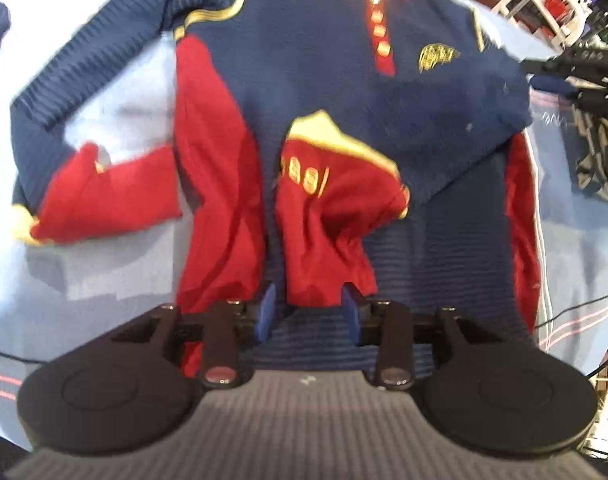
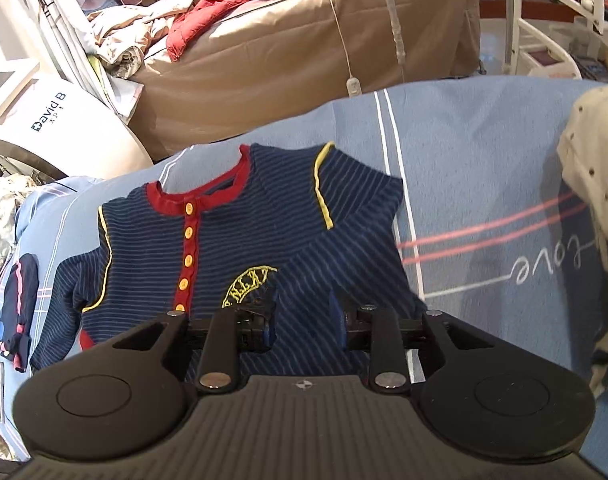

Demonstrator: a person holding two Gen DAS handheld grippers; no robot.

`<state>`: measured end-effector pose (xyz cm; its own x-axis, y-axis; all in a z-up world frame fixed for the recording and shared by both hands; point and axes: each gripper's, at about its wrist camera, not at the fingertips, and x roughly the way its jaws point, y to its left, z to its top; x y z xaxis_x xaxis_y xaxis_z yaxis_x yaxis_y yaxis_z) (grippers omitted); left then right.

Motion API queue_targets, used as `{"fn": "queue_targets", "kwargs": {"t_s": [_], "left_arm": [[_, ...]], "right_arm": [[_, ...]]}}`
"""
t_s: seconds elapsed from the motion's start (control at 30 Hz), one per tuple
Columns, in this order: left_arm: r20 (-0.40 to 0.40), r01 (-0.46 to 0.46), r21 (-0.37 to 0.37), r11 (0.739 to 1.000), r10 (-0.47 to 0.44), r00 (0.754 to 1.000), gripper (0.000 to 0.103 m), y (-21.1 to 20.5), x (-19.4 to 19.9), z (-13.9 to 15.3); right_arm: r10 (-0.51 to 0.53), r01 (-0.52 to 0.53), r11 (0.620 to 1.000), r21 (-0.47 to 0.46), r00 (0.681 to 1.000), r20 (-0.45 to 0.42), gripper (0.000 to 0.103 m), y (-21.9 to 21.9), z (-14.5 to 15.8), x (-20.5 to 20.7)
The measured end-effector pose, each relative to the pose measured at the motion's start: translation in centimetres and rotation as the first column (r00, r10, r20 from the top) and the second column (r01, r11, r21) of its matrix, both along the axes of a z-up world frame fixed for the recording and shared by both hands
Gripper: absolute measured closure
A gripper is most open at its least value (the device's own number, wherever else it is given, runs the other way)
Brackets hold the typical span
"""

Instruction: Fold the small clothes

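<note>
The small navy striped shirt (image 2: pixel 240 240) lay face up on the blue bedsheet (image 2: pixel 484 184), its red collar toward the far edge of the bed and its hem toward the person, so its long axis ran straight away from both grippers. One sleeve had been laid across the chest; its red cuff (image 1: pixel 328 216) reached down between the blue pads of the left gripper (image 1: pixel 309 312). The pads stood a little apart with the red cloth hanging between them, and I could not tell whether they were nipping it or only framing it. The other sleeve (image 1: pixel 84 120) lay spread out toward the left edge of the bed, red cuff bent back toward the body.

The right gripper (image 2: pixel 304 320) sat low over the shirt's right side, near the yellow embroidered badge (image 2: pixel 250 286). Striped cloth filled the gap between its fingers, but the dark pads merged with the navy fabric, so I could not tell if it was pinching or loose.

To my eye the left gripper was the nearer one to the spread sleeve, and the next fold would turn on carrying cloth across that long axis.

The hem was hidden under the gripper bodies in both views. The left view was smeared with motion. A cream dotted garment (image 2: pixel 592 184) was cut off at the right edge of the bed, and small dark clothes (image 2: pixel 18 312) lay at the left edge
</note>
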<state>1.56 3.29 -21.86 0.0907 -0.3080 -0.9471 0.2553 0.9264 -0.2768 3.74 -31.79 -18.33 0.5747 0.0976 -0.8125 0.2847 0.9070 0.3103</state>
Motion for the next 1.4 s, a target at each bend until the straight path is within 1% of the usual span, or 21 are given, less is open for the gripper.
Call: {"fn": "queue_targets", "kwargs": {"t_s": [0.07,0.17,0.27,0.37,0.5,0.57,0.63,0.67,0.7,0.73,0.83,0.9,1.07,1.1,1.17,1.2,1.23,1.27,1.3,1.33,1.4], "left_arm": [[-0.028,-0.024,-0.011,1.000,0.024,0.999,0.074,0.3,0.0,-0.9],[-0.034,-0.069,-0.051,0.996,0.067,0.997,0.076,0.8,0.3,-1.0],[-0.012,-0.082,-0.095,0.992,0.081,0.997,0.076,0.6,0.4,-0.5],[0.016,-0.034,-0.073,0.997,0.035,0.999,0.076,-0.4,0.7,-0.5],[-0.004,-0.028,-0.003,1.000,0.028,1.000,0.078,-0.6,1.2,-2.2],[-0.009,-0.049,-0.027,0.998,0.048,0.999,0.077,-0.1,1.4,-2.3],[-0.004,-0.054,-0.042,0.998,0.054,0.999,0.078,0.0,1.5,-2.5],[0.002,-0.064,-0.062,0.996,0.064,0.998,0.081,0.2,1.7,-2.6],[0.001,-0.068,-0.067,0.995,0.068,0.998,0.090,0.2,1.9,-2.8],[0.003,-0.067,-0.063,0.996,0.067,0.998,0.095,0.2,2.1,-2.7],[0.063,-0.046,-0.063,0.997,0.050,0.997,0.099,0.0,2.4,-1.1],[0.094,-0.032,-0.043,0.999,0.036,0.995,0.099,0.5,2.6,0.1],[0.042,-0.064,-0.050,0.997,0.067,0.997,0.099,4.4,1.9,1.9],[0.040,-0.064,-0.024,0.998,0.064,0.997,0.099,5.1,1.4,1.7],[0.020,-0.048,0.023,0.999,0.048,0.999,0.096,5.7,1.1,0.3],[-0.022,-0.074,0.031,0.997,0.074,0.997,0.093,6.1,1.2,-0.8],[-0.044,-0.093,0.029,0.995,0.094,0.995,0.085,6.5,1.2,-1.3],[-0.038,-0.105,0.036,0.994,0.106,0.994,0.082,6.7,1.2,-1.5],[-0.009,-0.115,0.065,0.991,0.116,0.993,0.071,6.9,1.2,-1.1],[0.020,-0.127,0.088,0.988,0.126,0.992,0.056,7.0,1.2,-0.5],[0.100,-0.152,0.095,0.984,0.143,0.985,0.047,7.8,1.1,1.1]], "right_arm": [[-0.007,0.007,1.000,0.005,1.000,-0.006,0.050,0.0,-0.1,-0.2],[-0.019,0.019,1.000,0.006,1.000,-0.007,0.039,0.0,-0.2,-0.6],[-0.025,0.025,1.000,0.003,1.000,-0.015,0.038,0.0,-0.3,-0.8],[-0.030,0.030,1.000,0.007,0.999,-0.025,0.038,0.0,-0.6,-1.1],[-0.036,0.037,0.999,0.016,0.999,-0.035,0.038,0.2,-1.0,-1.3],[-0.039,0.039,0.999,0.017,0.999,-0.034,0.036,0.2,-1.0,-1.4],[-0.020,0.021,1.000,0.016,0.999,-0.034,0.031,0.3,-1.0,-1.4],[0.001,0.000,1.000,0.021,0.999,-0.040,0.026,0.5,-1.3,-1.2],[0.024,-0.023,0.999,0.025,0.999,-0.046,0.022,0.6,-1.6,-1.1],[0.046,-0.046,0.999,0.015,0.997,-0.055,0.019,0.8,-2.0,-0.9],[0.102,-0.110,0.992,-0.068,0.989,-0.110,0.001,1.8,-3.5,-0.3],[0.131,-0.149,0.982,-0.119,0.981,-0.142,0.000,2.4,-4.5,-0.1],[0.170,-0.205,0.961,-0.185,0.967,-0.190,0.000,3.0,-5.7,0.1],[0.170,-0.210,0.958,-0.195,0.965,-0.200,0.000,3.1,-5.9,0.1],[0.167,-0.210,0.957,-0.199,0.963,-0.213,0.000,2.8,-6.2,0.0],[0.164,-0.206,0.960,-0.190,0.963,-0.214,0.000,2.6,-6.4,0.0],[0.161,-0.201,0.961,-0.187,0.964,-0.213,0.000,2.5,-6.4,-0.1],[0.162,-0.204,0.961,-0.189,0.963,-0.216,0.000,2.5,-6.4,-0.1],[0.162,-0.207,0.958,-0.196,0.961,-0.223,0.000,2.6,-6.2,0.0],[0.157,-0.205,0.956,-0.210,0.962,-0.223,0.000,2.8,-5.8,0.0],[0.170,-0.209,0.950,-0.234,0.970,-0.177,0.000,3.4,-4.3,-0.6]]}}
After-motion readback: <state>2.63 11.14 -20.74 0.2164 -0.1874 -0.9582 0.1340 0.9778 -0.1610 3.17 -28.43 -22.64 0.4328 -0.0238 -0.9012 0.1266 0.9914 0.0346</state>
